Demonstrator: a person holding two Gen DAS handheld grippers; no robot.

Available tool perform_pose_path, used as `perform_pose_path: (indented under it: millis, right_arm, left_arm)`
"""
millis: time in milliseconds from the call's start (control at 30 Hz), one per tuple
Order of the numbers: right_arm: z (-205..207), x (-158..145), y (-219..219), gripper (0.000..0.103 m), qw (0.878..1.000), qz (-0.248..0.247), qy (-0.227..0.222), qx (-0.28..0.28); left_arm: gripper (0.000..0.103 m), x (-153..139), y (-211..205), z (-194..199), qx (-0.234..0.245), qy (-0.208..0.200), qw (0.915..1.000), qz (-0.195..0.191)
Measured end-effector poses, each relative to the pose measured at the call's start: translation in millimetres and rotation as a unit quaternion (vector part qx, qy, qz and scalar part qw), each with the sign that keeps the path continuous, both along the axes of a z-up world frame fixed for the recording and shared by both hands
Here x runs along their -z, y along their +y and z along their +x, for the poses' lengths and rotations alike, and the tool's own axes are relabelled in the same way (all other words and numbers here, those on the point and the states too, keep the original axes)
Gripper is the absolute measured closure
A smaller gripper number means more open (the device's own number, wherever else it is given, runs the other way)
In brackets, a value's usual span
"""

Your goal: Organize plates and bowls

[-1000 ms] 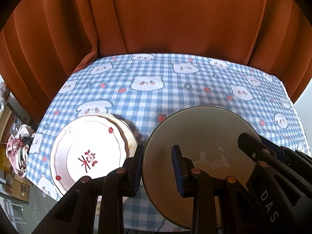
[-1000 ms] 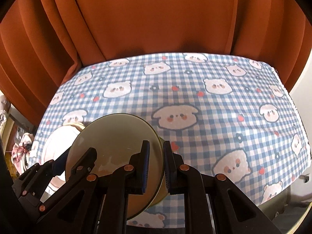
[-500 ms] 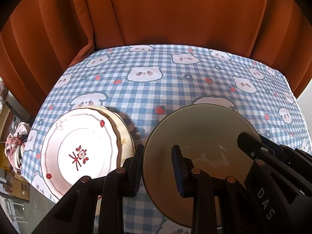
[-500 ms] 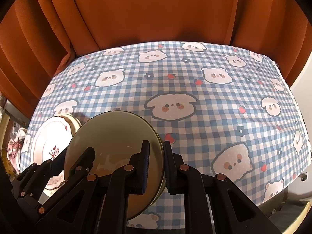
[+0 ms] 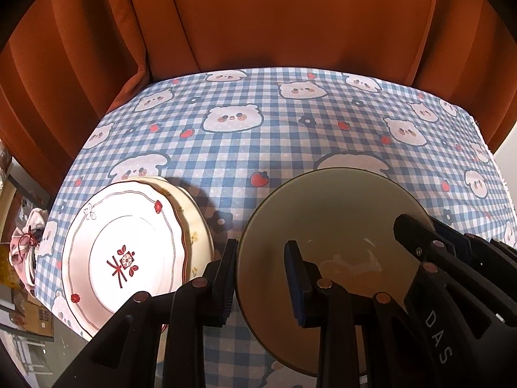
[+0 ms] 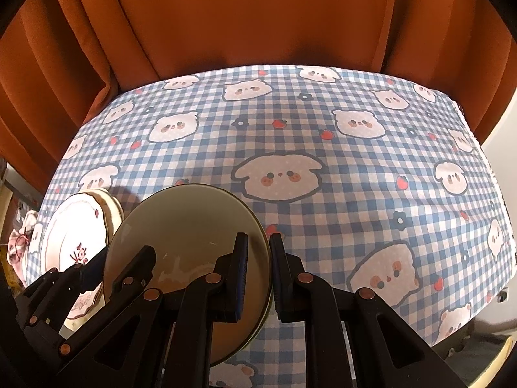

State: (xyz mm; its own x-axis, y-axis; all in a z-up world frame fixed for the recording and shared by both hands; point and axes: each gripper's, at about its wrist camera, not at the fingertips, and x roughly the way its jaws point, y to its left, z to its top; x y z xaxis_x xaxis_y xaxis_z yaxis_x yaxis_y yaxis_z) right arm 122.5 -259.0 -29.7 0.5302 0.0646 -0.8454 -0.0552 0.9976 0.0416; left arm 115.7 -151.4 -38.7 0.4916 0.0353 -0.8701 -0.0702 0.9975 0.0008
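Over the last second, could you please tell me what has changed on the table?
Both grippers carried the olive bowl up and slightly back, so the stacked plates show more fully. Nothing was taken or released: the left gripper and right gripper still clamp opposite sides of the rim. The plates and tablecloth stayed put.

The olive bowl (image 5: 329, 213) shows a smooth glazed ceramic skin, glossy, with pale light glinting off its inside. The white plate (image 5: 129, 249) beside it looks like shiny glazed ceramic too, red motifs printed under the sheen, and the cream plate (image 5: 194, 216) under it has the same polished look. The left hand-held gripper (image 5: 261, 283) is matt black plastic with coppery metal rivets; its fingers (image 5: 295, 286) carry dull blue pads. The right hand-held gripper (image 6: 258, 273) looks the same. The table wears a checked tablecloth (image 6: 323, 148), soft matt woven cloth. Behind hangs the orange curtain (image 5: 290, 22), heavy matt fabric in folds.
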Motion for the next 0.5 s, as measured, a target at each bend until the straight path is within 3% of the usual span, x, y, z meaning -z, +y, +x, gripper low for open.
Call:
perform_pose_path:
  millis: [333,433,500]
  right_arm:
    - [2,3,0,0.084,1.000,-0.003,0.000,0.018]
    - [3,5,6,0.078,0.999,-0.014,0.005,0.031]
    - [5,6,9,0.067,0.999,-0.015,0.016,0.038]
  left_arm:
    - [0.066,5,10,4,0.022,0.017,0.9986,-0.044]
    - [0.060,11,17,6,0.031,0.029,0.9968,-0.067]
    - [0.052,13,21,8,0.039,0.034,0.9951,-0.084]
